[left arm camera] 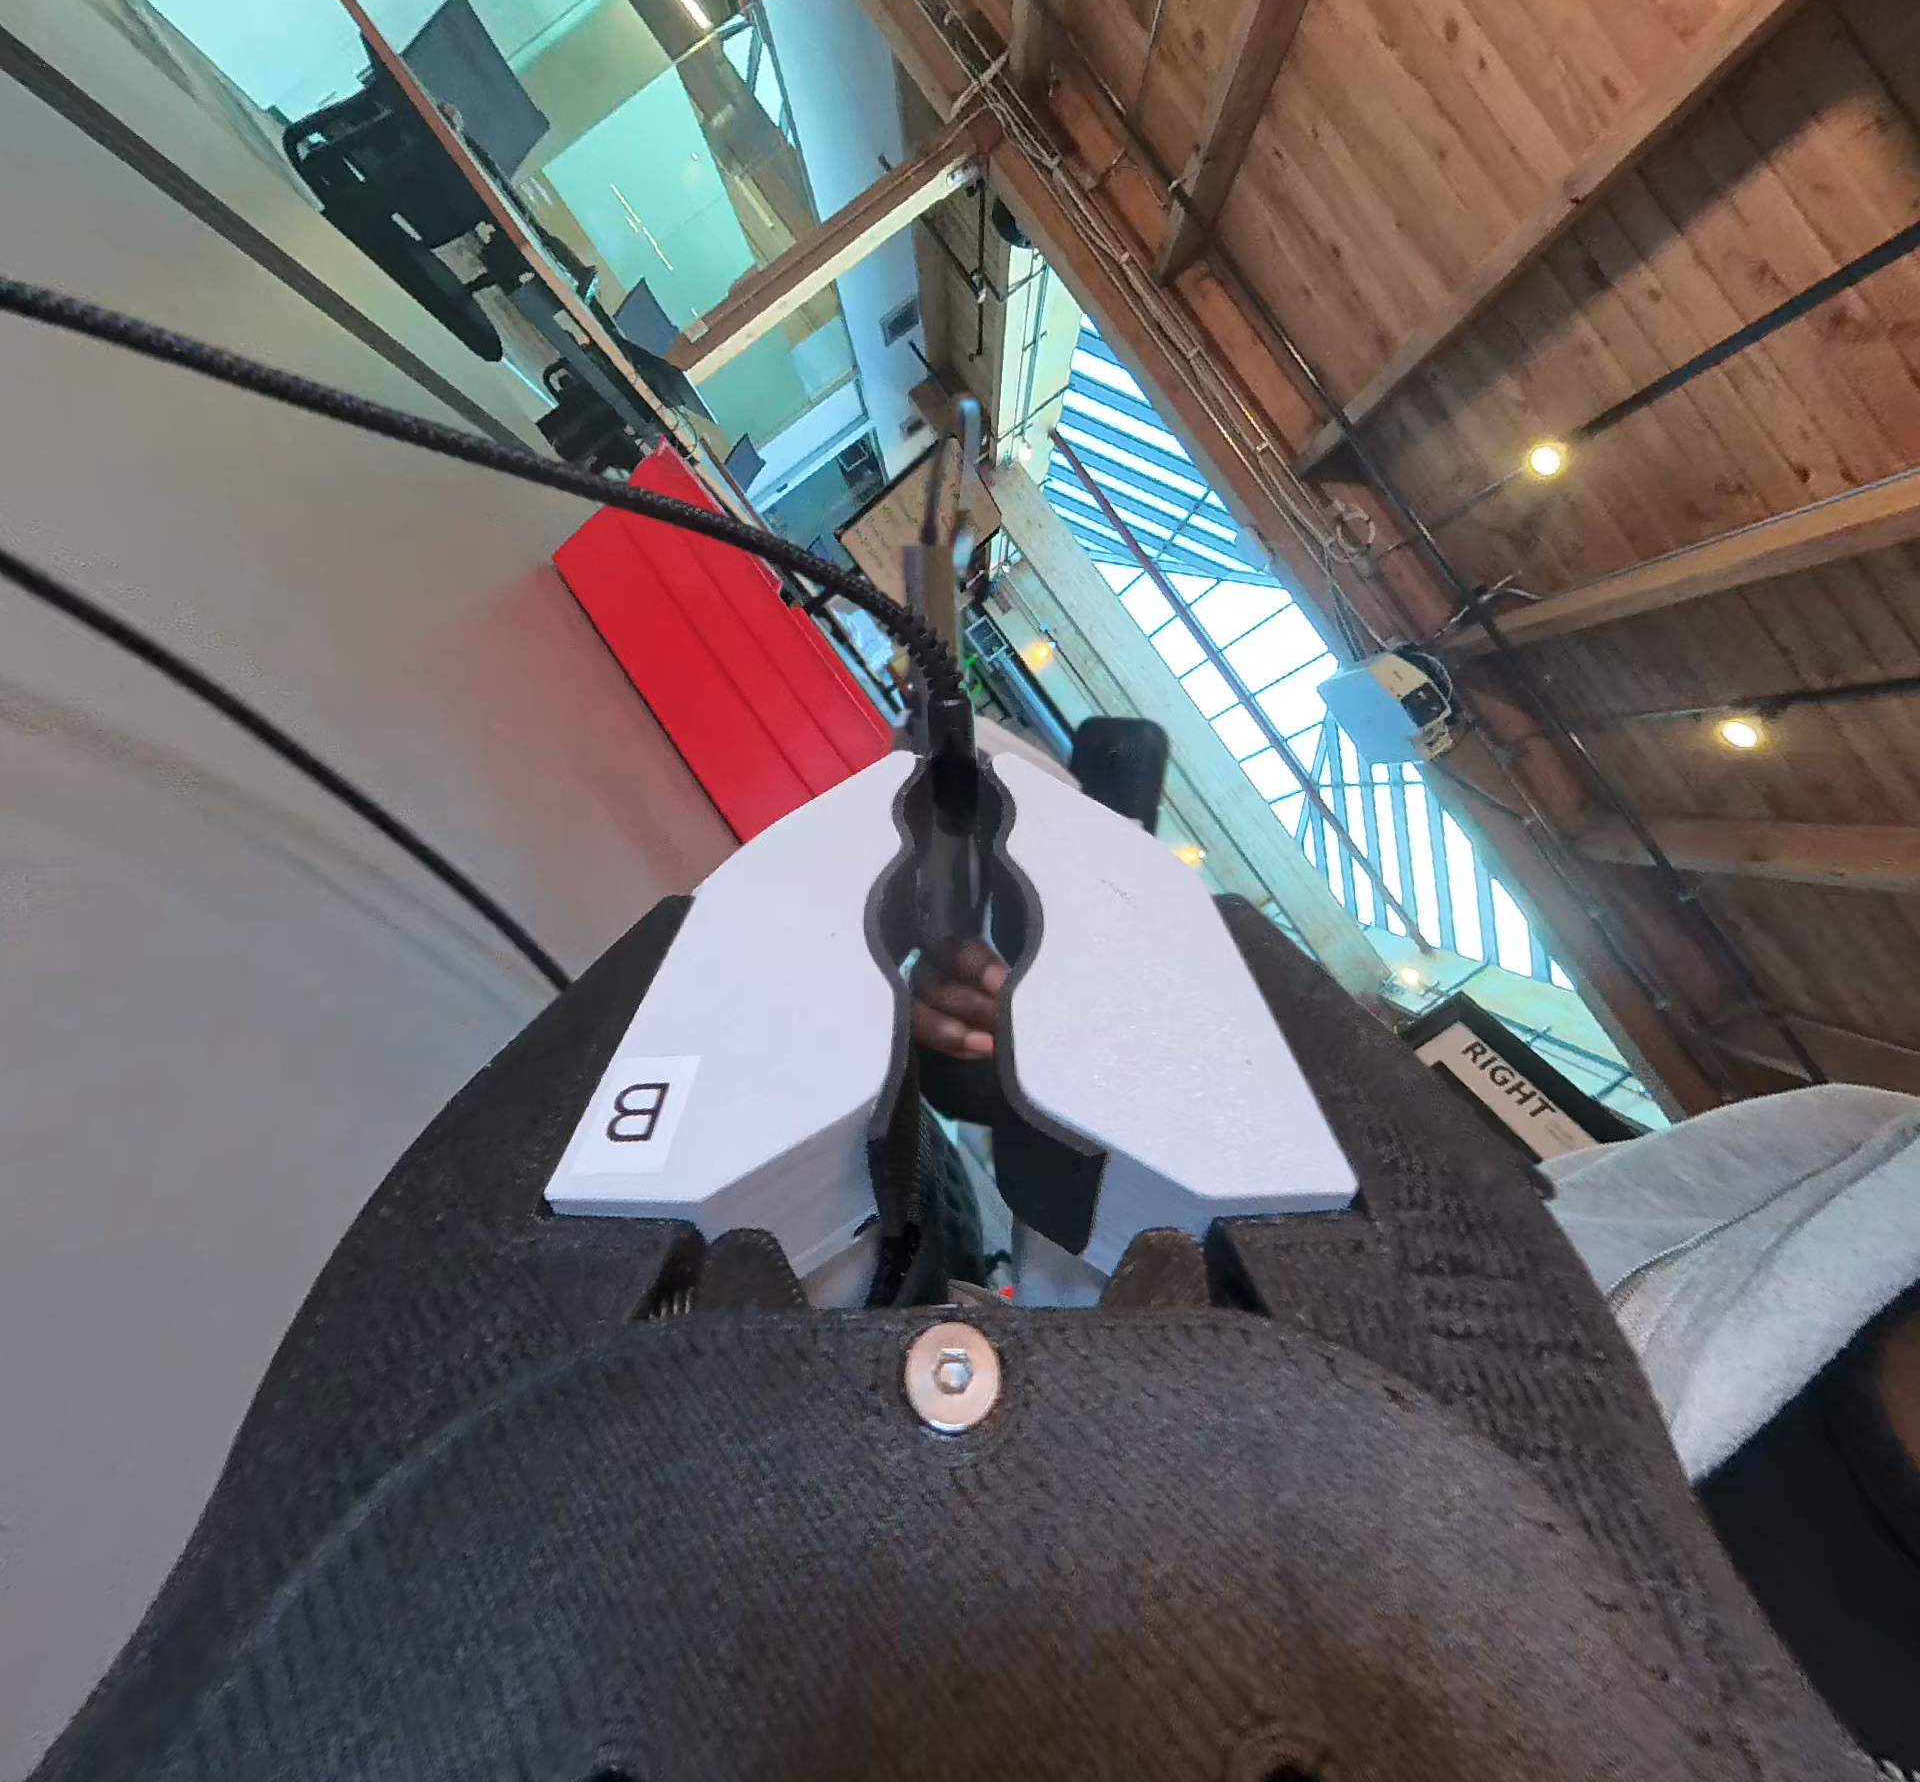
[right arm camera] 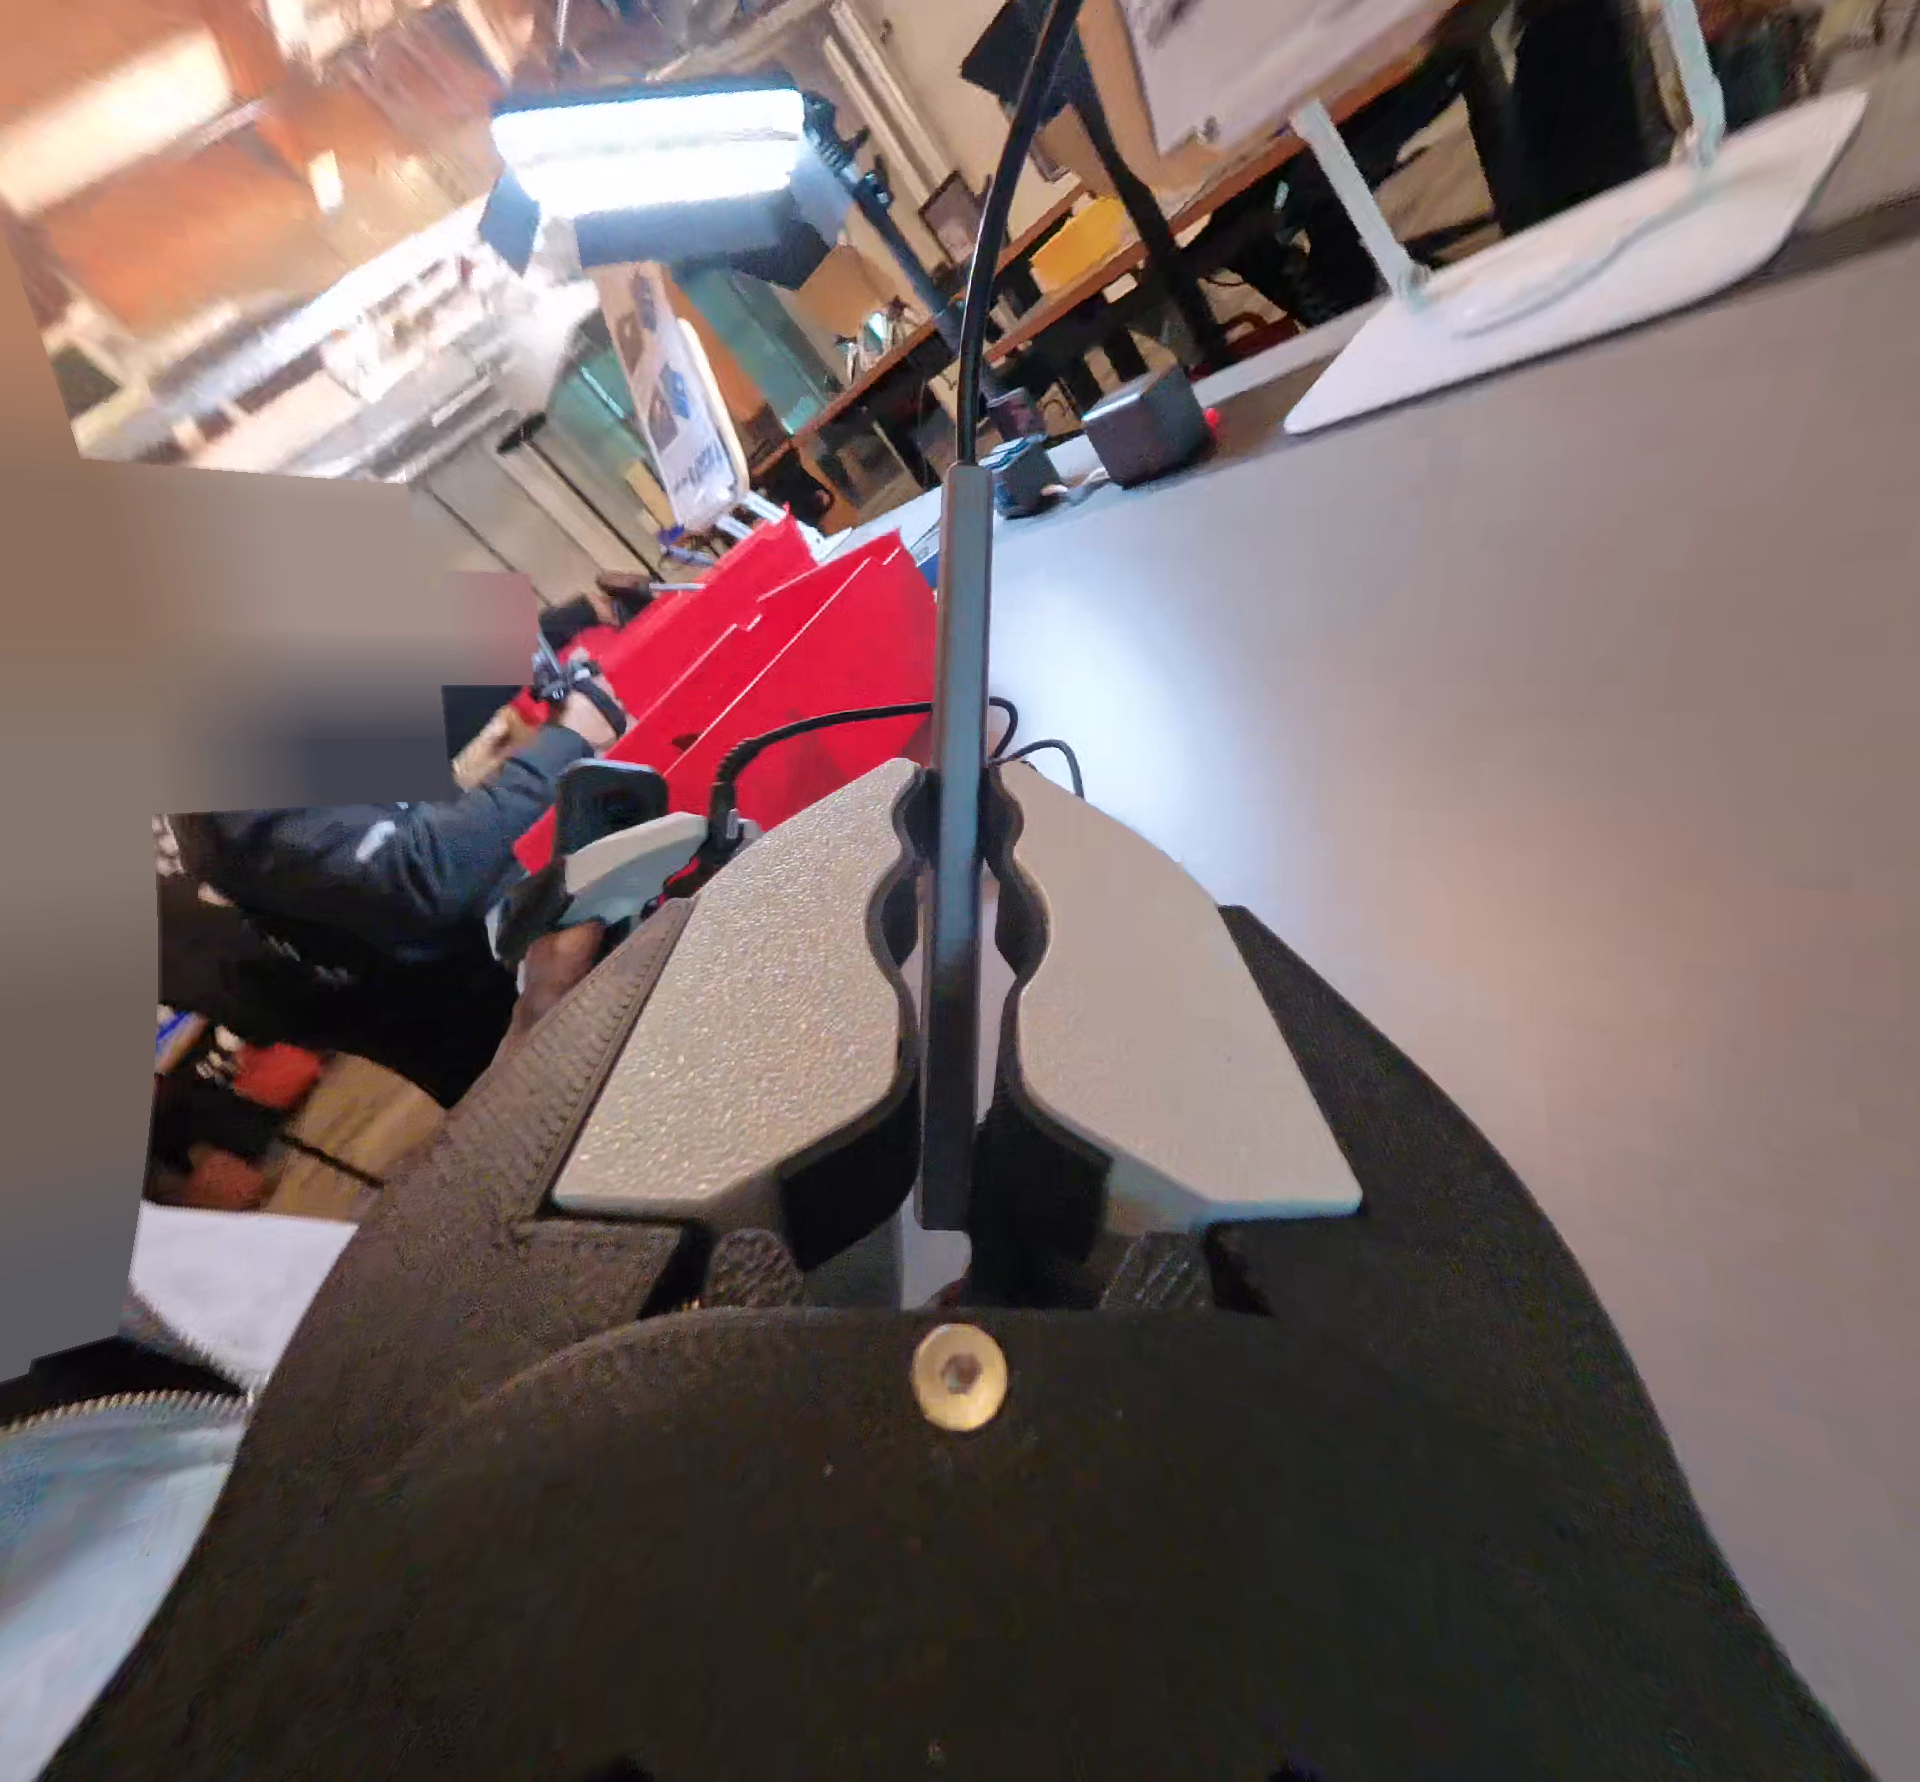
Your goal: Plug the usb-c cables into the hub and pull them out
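In the left wrist view we see our left gripper [left arm camera: 948, 776] nearest, its grey jaws drawn almost together and pinching a black plug [left arm camera: 952, 745] at their tips. The plug stands out beyond the tips, and its braided cable [left arm camera: 416, 428] bends away to the left across the pale desk [left arm camera: 260, 797]. A second thin black cable [left arm camera: 312, 761] curves over the desk lower down. Through the gap between the jaws a hand [left arm camera: 956, 1005] shows. Just past the plug the slim dark hub [left arm camera: 930, 579] stands edge-on; whether the plug is seated in it we cannot tell. Beyond lie red boards [left arm camera: 717, 652], and a grey sleeve [left arm camera: 1745, 1244] sits at the right edge.

In the right wrist view our right gripper [right arm camera: 958, 787] is clamped on the hub [right arm camera: 961, 797], which runs as a thin dark bar lengthwise between the jaws and reaches out past their tips. From its far end a black lead [right arm camera: 997, 174] rises and arcs to the upper right. To the left, just beside the jaw, the left gripper [right arm camera: 717, 833] holds the plug, its cable [right arm camera: 831, 719] running across to the hub. The grey desk [right arm camera: 1455, 797] spreads to the right. Farther off we see the red boards [right arm camera: 790, 652], a small dark box [right arm camera: 1148, 428] and a white stand base [right arm camera: 1579, 278]. The background is blurred.
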Action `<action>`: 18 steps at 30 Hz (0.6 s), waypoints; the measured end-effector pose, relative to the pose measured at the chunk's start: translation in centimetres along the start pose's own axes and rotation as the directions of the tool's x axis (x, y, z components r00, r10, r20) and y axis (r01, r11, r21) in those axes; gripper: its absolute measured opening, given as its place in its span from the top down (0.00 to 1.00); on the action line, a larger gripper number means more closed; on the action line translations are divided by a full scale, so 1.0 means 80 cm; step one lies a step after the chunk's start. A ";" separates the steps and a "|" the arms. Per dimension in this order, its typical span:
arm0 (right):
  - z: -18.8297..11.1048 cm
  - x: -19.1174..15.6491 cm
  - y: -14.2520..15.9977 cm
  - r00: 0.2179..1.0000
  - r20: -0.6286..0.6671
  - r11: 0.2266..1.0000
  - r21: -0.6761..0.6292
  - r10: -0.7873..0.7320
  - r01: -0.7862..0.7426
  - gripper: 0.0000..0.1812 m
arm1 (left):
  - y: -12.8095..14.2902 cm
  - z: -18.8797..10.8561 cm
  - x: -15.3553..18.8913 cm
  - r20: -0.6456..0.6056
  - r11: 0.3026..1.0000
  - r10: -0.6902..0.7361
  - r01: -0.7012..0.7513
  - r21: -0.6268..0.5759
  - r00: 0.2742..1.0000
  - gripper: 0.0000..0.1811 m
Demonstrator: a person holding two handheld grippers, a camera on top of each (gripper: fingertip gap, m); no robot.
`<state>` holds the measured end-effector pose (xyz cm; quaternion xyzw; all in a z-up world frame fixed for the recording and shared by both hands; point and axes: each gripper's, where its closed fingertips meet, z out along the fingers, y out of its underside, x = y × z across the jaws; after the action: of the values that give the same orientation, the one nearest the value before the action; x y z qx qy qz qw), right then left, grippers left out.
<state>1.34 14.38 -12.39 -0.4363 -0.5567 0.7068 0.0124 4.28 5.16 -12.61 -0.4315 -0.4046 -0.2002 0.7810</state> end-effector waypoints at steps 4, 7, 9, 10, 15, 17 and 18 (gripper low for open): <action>0.001 -0.032 0.002 0.986 0.142 0.995 -0.055 0.093 -0.086 0.95 | 0.000 0.001 0.000 0.003 1.000 0.016 -0.016 0.006 1.000 0.96; 0.014 -0.048 0.028 0.949 0.222 0.973 -0.104 0.224 -0.205 0.95 | 0.001 0.002 0.002 0.001 1.000 0.026 -0.026 0.001 1.000 0.96; 0.023 -0.057 0.040 0.906 0.279 0.948 -0.120 0.317 -0.295 0.95 | 0.001 0.001 0.003 0.001 1.000 0.027 -0.027 0.003 1.000 0.95; 0.027 -0.059 0.045 0.886 0.297 0.934 -0.129 0.356 -0.332 0.95 | 0.001 0.001 0.004 0.000 1.000 0.029 -0.029 0.005 1.000 0.95; 0.041 -0.067 0.058 0.862 0.331 0.923 -0.143 0.384 -0.356 0.95 | 0.004 0.003 0.001 0.019 0.999 0.050 -0.050 -0.009 0.999 0.95; 0.044 -0.069 0.059 0.871 0.330 0.931 -0.141 0.365 -0.337 0.95 | 0.006 0.004 0.000 0.029 0.998 0.062 -0.062 -0.018 0.998 0.96; 0.045 -0.070 0.059 0.875 0.329 0.935 -0.143 0.355 -0.326 0.95 | 0.008 0.005 0.000 0.032 0.998 0.066 -0.065 -0.025 0.997 0.95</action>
<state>4.77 6.98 -12.80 -0.3950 -0.4932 0.7403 -0.2295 4.52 5.80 -12.83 -0.4572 -0.4006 -0.1721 0.7751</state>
